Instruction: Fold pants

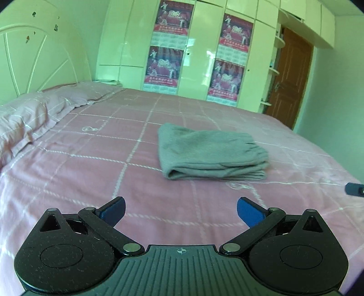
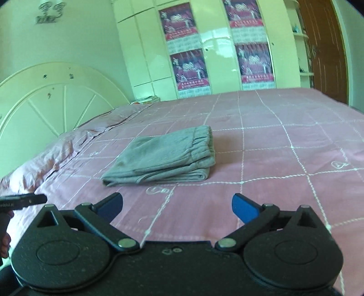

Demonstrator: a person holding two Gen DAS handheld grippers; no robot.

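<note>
Pink bedsheet (image 1: 91,173) with a white grid pattern covers the bed in both views; a pillow (image 1: 27,118) in matching pink lies at the head end, against a pale rounded headboard (image 1: 38,59); behind the bed stands a glossy cream wardrobe (image 1: 204,45) whose doors carry four red posters (image 1: 173,18); a brown wooden door (image 1: 291,75) sits to the right of the wardrobe, with small corner shelves (image 1: 276,70) between the two; nothing lies on the sheet between either tool and the garment. Grey pants (image 1: 211,152) rest near the middle of the bed, folded into a compact rectangular stack of several layers; in the right wrist view the gathered elastic waistband (image 2: 202,141) lies on top at the far right end, and the folded edges of the layers face the camera; the fabric looks soft and slightly fuzzy, with the top surface mostly flat. Left gripper (image 1: 181,211) hovers above the sheet, short of the pants and not touching them; its blue-padded jaws stand wide apart with nothing between them. Right gripper (image 2: 177,208) is likewise held over the sheet on the near side of the pants, clear of them, jaws spread wide and empty; part of the left tool shows at the left edge of the right wrist view, and a dark tip of the right tool at the right edge of the left wrist view.
</note>
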